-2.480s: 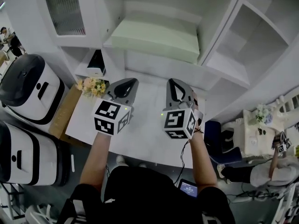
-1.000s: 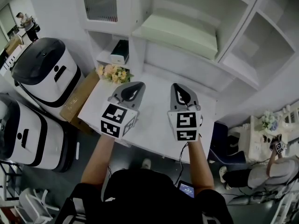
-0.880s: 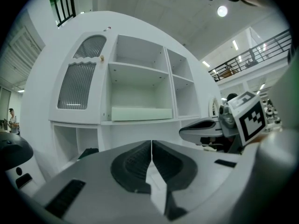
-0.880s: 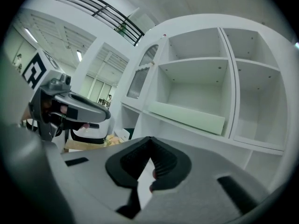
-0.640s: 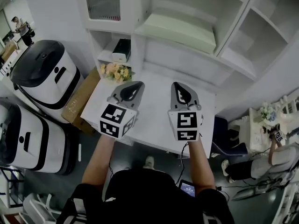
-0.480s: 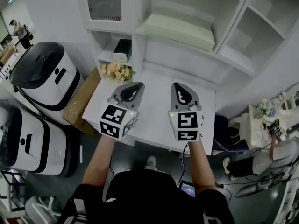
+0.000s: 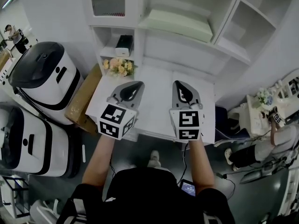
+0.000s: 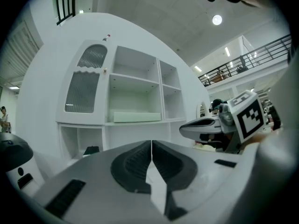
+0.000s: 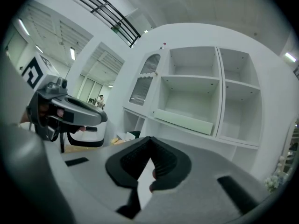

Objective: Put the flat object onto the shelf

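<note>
The flat pale green object (image 7: 180,24) lies on the middle shelf of the white cabinet (image 7: 219,45); it also shows in the left gripper view (image 8: 136,117) and the right gripper view (image 9: 182,121). My left gripper (image 7: 135,84) is held level over the white table (image 7: 154,101), well short of the shelf. Its jaws are shut with nothing between them (image 8: 151,143). My right gripper (image 7: 180,84) hangs beside it at the same height, also shut and empty (image 9: 149,141). Each gripper sees the other off to its side.
A bunch of flowers (image 7: 119,66) sits at the table's far left corner. A black box (image 7: 124,45) fills the low cubby. Two white and black machines (image 7: 44,76) and a cardboard box (image 7: 84,101) stand at the left. A person (image 7: 275,143) sits at the right.
Both grippers have drawn back from the cabinet together, still shut. The shelf with the flat object now looks farther off, and the table's near edge lies under the grippers.
</note>
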`<state>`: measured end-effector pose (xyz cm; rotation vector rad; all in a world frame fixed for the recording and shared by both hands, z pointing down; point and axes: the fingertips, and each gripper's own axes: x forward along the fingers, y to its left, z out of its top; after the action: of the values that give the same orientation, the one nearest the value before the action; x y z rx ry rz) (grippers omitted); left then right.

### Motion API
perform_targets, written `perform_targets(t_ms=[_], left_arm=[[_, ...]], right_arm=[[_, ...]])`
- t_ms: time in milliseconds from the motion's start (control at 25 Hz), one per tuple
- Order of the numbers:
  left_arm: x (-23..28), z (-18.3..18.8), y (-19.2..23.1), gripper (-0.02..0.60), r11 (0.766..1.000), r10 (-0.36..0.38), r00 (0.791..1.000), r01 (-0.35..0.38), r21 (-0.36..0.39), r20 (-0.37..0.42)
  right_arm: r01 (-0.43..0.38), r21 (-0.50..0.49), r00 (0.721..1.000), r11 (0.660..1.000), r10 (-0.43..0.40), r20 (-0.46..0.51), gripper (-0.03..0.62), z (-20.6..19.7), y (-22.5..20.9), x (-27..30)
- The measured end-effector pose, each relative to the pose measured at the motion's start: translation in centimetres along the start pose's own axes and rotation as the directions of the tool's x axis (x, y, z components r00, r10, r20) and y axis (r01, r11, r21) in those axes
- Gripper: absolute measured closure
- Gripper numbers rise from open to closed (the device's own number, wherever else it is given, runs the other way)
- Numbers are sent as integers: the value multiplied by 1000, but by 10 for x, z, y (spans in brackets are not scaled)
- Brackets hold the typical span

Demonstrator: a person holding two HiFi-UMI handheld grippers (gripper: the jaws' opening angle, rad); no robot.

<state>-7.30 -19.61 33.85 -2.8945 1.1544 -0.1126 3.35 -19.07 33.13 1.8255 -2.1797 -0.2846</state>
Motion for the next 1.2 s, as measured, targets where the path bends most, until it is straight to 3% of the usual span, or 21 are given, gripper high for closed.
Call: perform_targets(t_ms=[520,1200], left_arm=[[-57,-7,-11,574,1000,-30,999,30,0,16],[-45,-9,-20,574,998,-47,999,48,-35,25]], right_arm=[[33,-4,999,999,-33,-11,594,4,43,-47],[63,2,998,998,-63,-15,594,-4,26,-59]])
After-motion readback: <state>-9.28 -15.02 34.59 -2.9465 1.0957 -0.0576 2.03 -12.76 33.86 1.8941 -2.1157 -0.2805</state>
